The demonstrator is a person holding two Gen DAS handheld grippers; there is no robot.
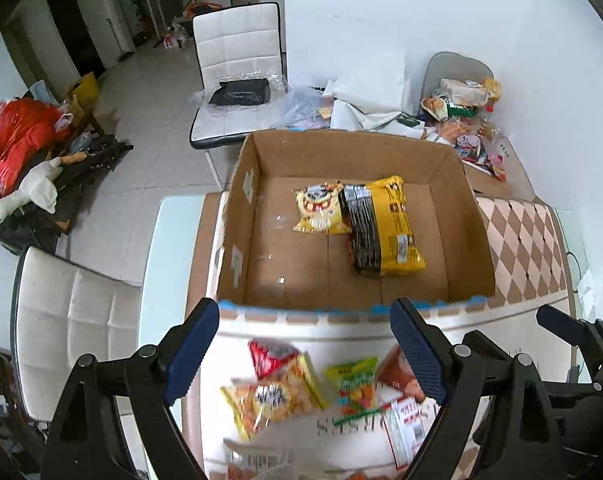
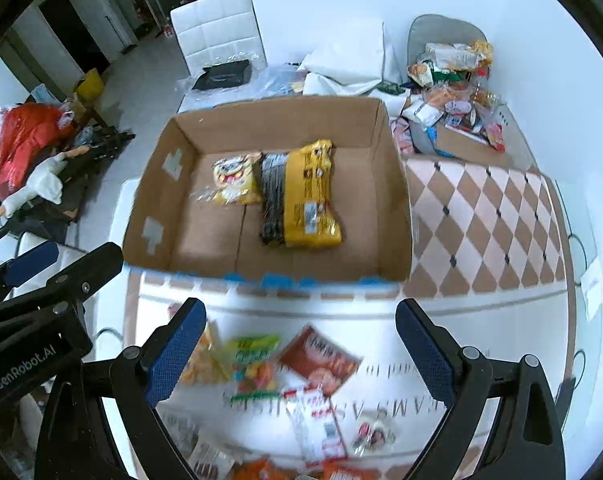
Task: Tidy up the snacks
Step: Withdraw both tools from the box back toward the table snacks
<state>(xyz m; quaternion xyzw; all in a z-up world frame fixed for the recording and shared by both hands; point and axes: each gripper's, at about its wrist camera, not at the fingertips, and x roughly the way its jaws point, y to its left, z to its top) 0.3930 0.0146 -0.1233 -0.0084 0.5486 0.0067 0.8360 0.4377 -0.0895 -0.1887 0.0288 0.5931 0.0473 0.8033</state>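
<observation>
An open cardboard box (image 1: 473,216) (image 2: 393,200) stands on the table. Inside lie a large yellow-and-black snack pack (image 1: 385,226) (image 2: 301,196) and a small yellow packet (image 1: 319,208) (image 2: 235,180). In front of the box several loose snacks lie on the table: an orange-yellow packet (image 1: 273,396), a green gummy bag (image 1: 355,388) (image 2: 253,360) and a brown-red packet (image 2: 321,356) (image 1: 393,372). My left gripper (image 1: 305,360) is open above these snacks. My right gripper (image 2: 301,356) is open above them too. Both hold nothing.
A checkered cloth (image 2: 481,220) covers the table to the right of the box. A heap of snacks (image 2: 453,92) fills a chair at the back right. White chairs (image 1: 237,72) (image 1: 73,320) stand behind and to the left. Bags and a toy goose (image 1: 29,192) lie on the floor.
</observation>
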